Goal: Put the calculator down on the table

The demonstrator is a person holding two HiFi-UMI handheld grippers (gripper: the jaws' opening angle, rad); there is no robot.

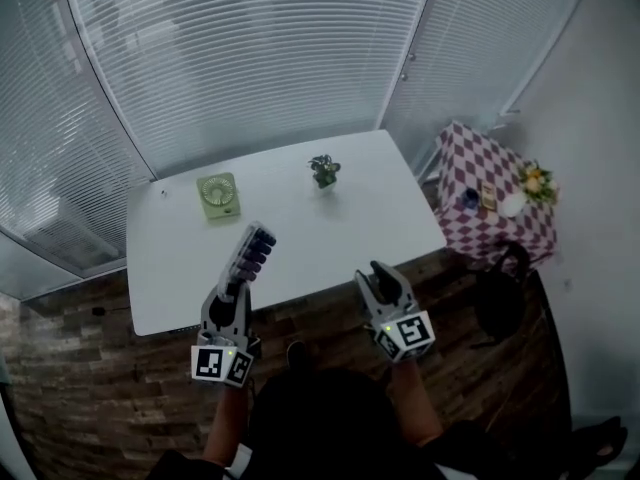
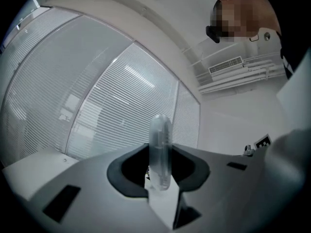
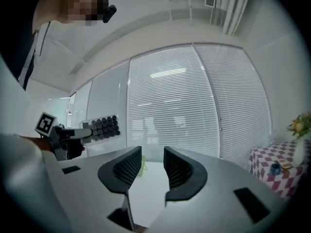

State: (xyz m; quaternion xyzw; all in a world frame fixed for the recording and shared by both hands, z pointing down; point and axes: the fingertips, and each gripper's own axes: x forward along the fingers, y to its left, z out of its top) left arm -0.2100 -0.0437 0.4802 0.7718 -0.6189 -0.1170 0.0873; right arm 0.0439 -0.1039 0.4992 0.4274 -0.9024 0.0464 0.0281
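Slim pale calculator point(image 1: 250, 253), dark round keys, pinched edge-on in left gripper point(image 1: 234, 290) fingers, narrowly parted round it, over white counter point(image 1: 340, 238), 7 o'clock rim. Fingers of right gripper point(image 1: 384, 278) wide apart, empty (no backup). Risk: thin grip slips; release short of rim drops it onto wood floor point(image 1: 70, 408).
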